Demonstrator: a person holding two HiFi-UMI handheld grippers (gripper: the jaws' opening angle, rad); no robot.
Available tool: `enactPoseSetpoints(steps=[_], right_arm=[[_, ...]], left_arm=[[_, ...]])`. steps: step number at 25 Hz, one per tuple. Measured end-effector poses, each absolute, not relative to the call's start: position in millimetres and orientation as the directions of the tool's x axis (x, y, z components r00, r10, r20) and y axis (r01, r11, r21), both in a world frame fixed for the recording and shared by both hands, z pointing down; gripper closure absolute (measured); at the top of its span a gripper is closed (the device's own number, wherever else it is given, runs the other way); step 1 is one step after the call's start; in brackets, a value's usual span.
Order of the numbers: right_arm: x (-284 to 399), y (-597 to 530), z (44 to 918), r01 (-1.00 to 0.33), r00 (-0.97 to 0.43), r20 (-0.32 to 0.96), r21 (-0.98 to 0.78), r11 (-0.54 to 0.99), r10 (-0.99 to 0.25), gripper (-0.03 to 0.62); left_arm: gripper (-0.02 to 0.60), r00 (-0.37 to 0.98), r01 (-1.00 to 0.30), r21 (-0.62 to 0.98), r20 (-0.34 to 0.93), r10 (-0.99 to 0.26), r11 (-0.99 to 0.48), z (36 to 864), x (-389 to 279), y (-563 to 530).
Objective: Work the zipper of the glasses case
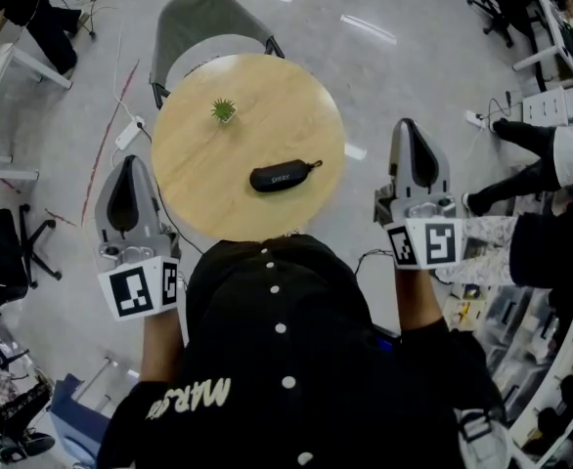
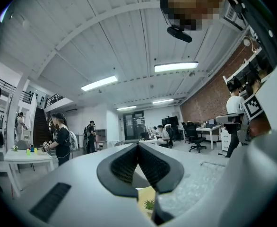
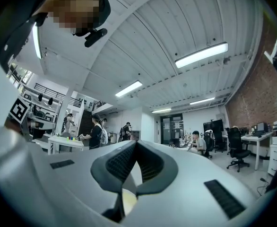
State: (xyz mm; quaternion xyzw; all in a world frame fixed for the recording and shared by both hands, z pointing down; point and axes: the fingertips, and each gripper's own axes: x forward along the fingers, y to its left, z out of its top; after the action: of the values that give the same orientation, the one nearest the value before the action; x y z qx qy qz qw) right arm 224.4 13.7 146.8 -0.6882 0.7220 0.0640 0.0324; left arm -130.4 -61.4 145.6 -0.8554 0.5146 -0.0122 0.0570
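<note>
While the person's dark top and cap fill the bottom of the head view, the left tongs (image 1: 130,169) and the right tongs (image 1: 411,130) are held up on either side of the body, just off the near edge of the round wooden table (image 1: 208,179) and touching nothing. Both pairs are closed tight and empty: in the left gripper view the ribbed pads (image 2: 124,167) meet at the tip, and in the right gripper view the pads (image 3: 119,162) meet the same way. Farther out, the black glasses case (image 1: 285,176) lies flat near the middle of the table, well apart from both tongs; whether its zipper is done up is too small to tell. Beyond it stands a small potted plant (image 1: 224,110), and past the table's far edge a grey chair (image 1: 203,22).
</note>
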Motion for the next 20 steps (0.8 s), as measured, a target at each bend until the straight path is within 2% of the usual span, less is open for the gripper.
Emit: enactPoseSetpoints(steps=[20], right_arm=[[212.5, 11.0, 155.3, -0.995, -0.089, -0.123, 0.049, 0.084, -0.988, 0.591]], left_arm=[[0.578, 0.5, -0.861, -0.121, -0.032, -0.865, -0.493, 148.3, -120.7, -51.5]])
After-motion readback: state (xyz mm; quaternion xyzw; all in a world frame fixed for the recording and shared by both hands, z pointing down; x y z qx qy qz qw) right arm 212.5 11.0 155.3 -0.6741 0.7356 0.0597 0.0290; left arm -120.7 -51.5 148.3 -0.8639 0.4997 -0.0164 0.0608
